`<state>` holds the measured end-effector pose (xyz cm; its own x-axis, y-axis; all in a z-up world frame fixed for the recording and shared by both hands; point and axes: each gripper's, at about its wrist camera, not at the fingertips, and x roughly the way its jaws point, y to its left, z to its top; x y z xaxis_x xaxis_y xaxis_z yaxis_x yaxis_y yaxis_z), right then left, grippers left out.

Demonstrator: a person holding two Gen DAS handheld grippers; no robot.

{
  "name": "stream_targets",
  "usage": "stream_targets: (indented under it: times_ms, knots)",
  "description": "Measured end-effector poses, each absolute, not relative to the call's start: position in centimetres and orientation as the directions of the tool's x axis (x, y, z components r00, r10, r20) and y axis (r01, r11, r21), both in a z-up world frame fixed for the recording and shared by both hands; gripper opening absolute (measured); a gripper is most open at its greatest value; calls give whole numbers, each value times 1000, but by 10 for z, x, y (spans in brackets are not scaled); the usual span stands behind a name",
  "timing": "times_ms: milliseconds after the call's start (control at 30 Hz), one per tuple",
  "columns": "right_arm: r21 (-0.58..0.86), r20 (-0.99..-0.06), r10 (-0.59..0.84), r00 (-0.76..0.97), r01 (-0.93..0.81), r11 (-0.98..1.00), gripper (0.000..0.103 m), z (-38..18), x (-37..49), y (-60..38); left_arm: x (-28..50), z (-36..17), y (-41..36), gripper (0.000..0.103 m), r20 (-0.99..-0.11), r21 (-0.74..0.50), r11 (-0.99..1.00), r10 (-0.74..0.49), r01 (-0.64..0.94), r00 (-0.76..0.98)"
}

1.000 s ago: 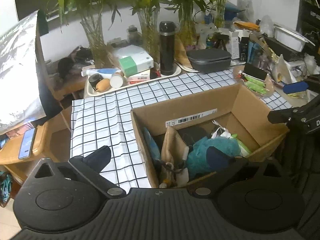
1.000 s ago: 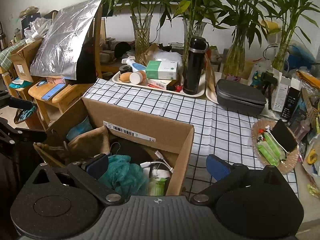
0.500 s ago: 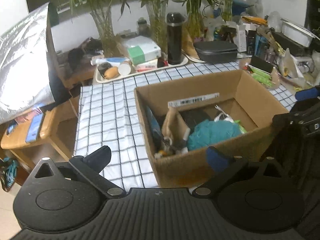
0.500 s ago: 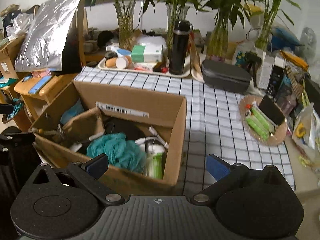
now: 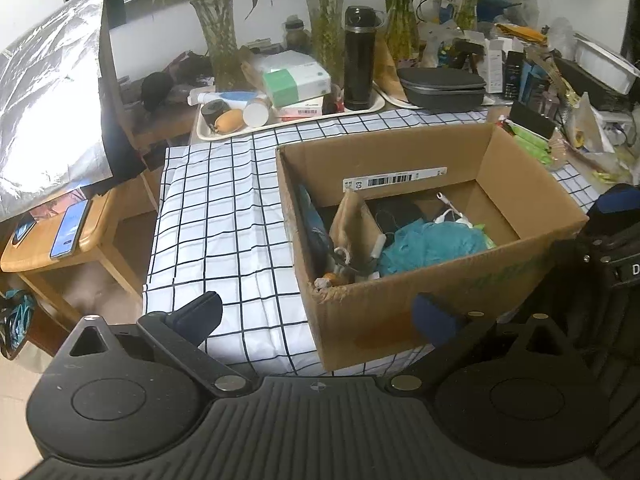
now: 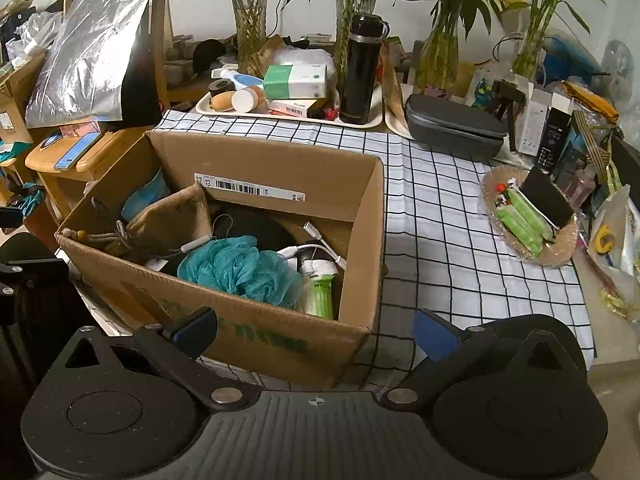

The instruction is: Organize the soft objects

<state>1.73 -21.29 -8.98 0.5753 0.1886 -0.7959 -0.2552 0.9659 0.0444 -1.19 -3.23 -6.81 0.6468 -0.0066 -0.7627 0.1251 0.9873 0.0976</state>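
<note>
Teal mesh bath pouf (image 6: 240,270), 1 only, sits inside open brown cardboard box (image 6: 256,152) on black-grid white tablecloth (image 6: 440,216), beside 1 tan drawstring fabric pouch (image 6: 172,220) & white cables; box prob. serves as the bin for the soft stuff. Left gripper (image 5: 316,314) and right gripper (image 6: 314,330) both hover at box's near wall, jaws wide apart, nothing held, likely set for a reach in. Behind: 1 black flask (image 6: 362,68), 2 trays.

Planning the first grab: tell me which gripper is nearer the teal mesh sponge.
Right, narrowly. The right gripper hangs straight before the teal mesh sponge; the left gripper sits off the cardboard box corner, sponge further right.
</note>
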Motion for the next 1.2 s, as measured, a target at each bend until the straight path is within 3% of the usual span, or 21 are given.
stream_targets:
  times_ms: [1200]
  knots:
    - [56, -803, 197, 562, -258, 965, 103, -94, 21, -212, -9, -72, -30, 103, -779, 79, 988, -23, 135, 626]
